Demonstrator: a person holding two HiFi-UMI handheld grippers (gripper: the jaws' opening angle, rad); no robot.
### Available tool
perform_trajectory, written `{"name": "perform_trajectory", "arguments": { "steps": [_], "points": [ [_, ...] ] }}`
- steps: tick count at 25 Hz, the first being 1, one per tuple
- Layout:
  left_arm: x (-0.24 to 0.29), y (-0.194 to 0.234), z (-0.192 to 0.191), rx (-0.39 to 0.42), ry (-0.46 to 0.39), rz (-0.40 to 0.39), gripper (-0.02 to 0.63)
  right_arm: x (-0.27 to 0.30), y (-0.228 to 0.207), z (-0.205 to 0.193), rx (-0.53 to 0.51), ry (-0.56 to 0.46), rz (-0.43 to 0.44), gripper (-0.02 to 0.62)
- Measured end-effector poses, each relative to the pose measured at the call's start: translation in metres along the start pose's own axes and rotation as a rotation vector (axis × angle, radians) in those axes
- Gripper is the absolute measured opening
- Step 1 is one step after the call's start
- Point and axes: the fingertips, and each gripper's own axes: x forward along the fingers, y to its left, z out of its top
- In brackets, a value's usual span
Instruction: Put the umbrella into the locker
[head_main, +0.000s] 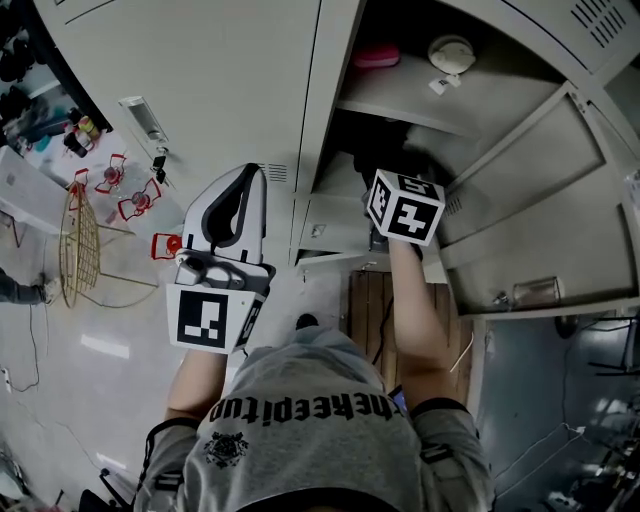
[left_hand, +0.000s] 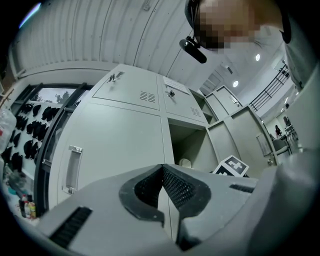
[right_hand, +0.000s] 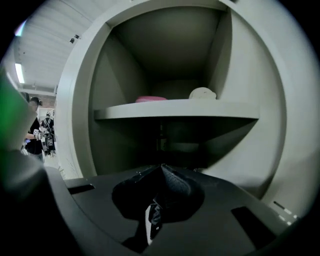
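Inside the open locker (right_hand: 80, 100) a grey shelf (right_hand: 175, 109) spans the compartment. Two things lie on it toward the back, set apart from each other: a flat pink item (right_hand: 151, 99) at the shelf's left and a white round item (right_hand: 202, 93) at the shelf's right. The head view also shows a small white tag (head_main: 440, 85) nearer the shelf's front edge. The space under the shelf is too dark to read. Far below the shelf, wooden boards (head_main: 365, 300) lie on the pale floor (head_main: 60, 400).
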Motion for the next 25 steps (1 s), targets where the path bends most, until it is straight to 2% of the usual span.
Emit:
{"name": "perform_trajectory", "arguments": {
  "steps": [8, 25],
  "points": [
    [-0.012, -0.002, 0.005, -0.018, -0.007, -0.044, 0.005, -0.038, 0.011, 0.009, 0.045, -0.09, -0.006, 0.002],
    [-0.026, -0.01, 0.012, -0.06, -0.009, -0.135, 0.005, -0.122, 0.036, 0.032, 0.019, -0.253, -0.063, 0.002]
  ]
}}
